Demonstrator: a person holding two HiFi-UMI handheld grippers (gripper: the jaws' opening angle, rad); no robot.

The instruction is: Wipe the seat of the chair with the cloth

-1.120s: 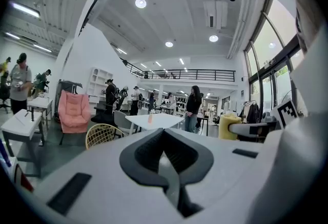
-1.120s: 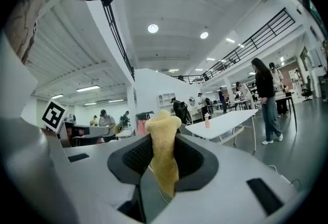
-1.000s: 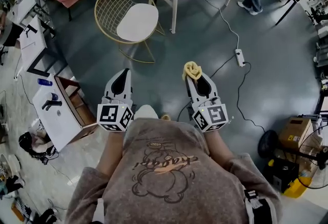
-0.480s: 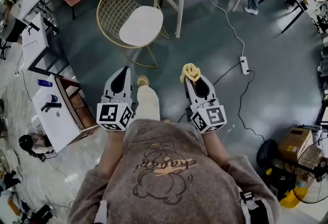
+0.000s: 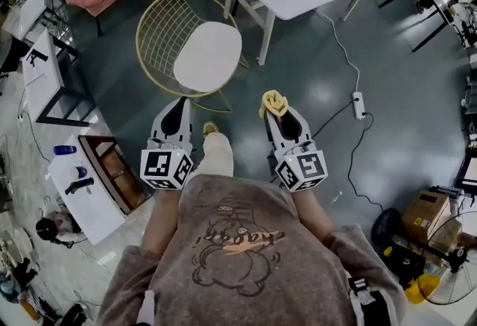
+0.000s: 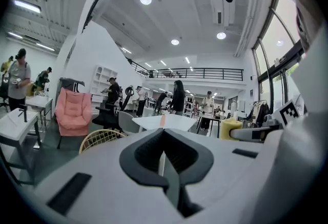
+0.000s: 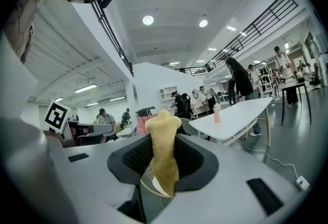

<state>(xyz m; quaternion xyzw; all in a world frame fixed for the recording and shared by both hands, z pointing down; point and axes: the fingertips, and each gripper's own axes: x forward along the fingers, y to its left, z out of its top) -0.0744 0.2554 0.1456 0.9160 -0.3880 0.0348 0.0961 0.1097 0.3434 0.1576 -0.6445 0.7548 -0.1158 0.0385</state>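
While our right gripper (image 5: 276, 113) has the yellow cloth (image 5: 273, 101) clamped between its jaws, the chair's white seat (image 5: 207, 56) lies ahead and to the left, well apart from the cloth. Our left gripper (image 5: 179, 106), jaws together on nothing, is nearer the seat, so we judge the right must reach forward-left.

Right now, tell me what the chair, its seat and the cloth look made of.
Chair: thin gold wire mesh and rim, likely painted or plated metal. Seat: smooth matte white pad; plastic or upholstery, can't tell. Cloth: yellow with a fuzzy nap, probably microfibre or terry.
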